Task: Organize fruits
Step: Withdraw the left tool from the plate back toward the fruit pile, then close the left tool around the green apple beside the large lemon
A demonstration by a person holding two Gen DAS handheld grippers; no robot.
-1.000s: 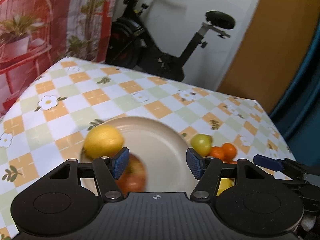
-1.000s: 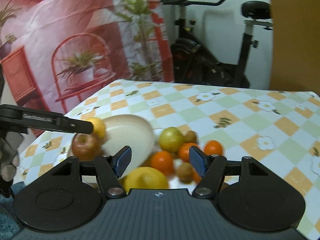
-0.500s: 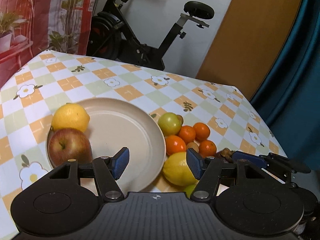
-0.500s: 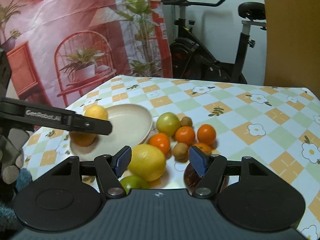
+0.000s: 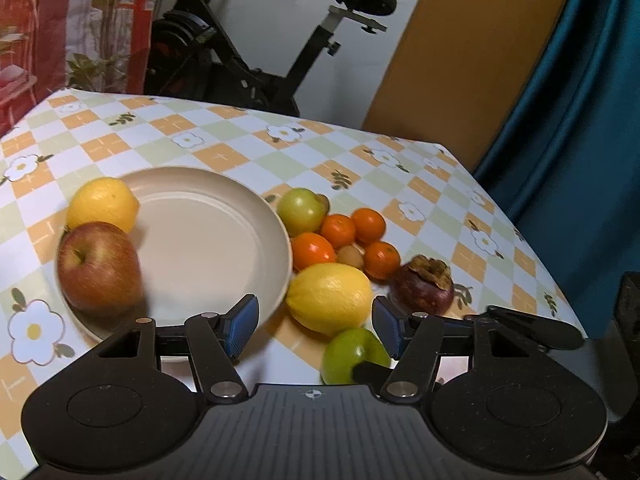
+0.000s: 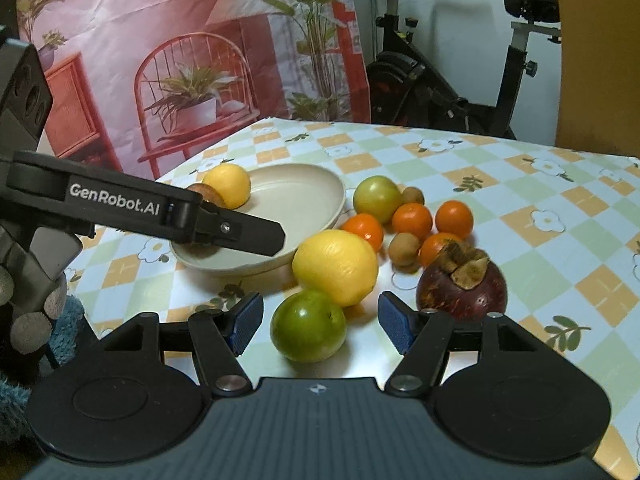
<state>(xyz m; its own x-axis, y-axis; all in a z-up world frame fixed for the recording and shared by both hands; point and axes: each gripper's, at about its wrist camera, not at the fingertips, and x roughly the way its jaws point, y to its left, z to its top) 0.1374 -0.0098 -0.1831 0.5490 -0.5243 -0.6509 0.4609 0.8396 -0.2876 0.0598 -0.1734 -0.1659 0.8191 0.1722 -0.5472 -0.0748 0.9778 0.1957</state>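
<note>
A beige plate (image 5: 200, 240) holds a red apple (image 5: 98, 268) and a yellow lemon (image 5: 102, 204) at its left rim. Right of the plate on the checked cloth lie a large lemon (image 5: 330, 298), a green fruit (image 5: 354, 356), a mangosteen (image 5: 422, 286), several small oranges (image 5: 338, 230) and a pale green fruit (image 5: 300, 210). My left gripper (image 5: 316, 328) is open and empty, just short of the large lemon. My right gripper (image 6: 320, 324) is open; the green fruit (image 6: 308, 326) lies between its pads without touching them.
A black finger (image 6: 240, 232) of the left gripper reaches across the plate (image 6: 312, 184) in the right wrist view. The table edge (image 5: 520, 236) runs along the right, with a blue curtain beyond. An exercise bike (image 6: 440, 88) stands behind the table.
Both grippers have come down and nearer to the fruit pile. The left view has swung from the plate toward the pile. The green fruit and the mangosteen have come into view.
</note>
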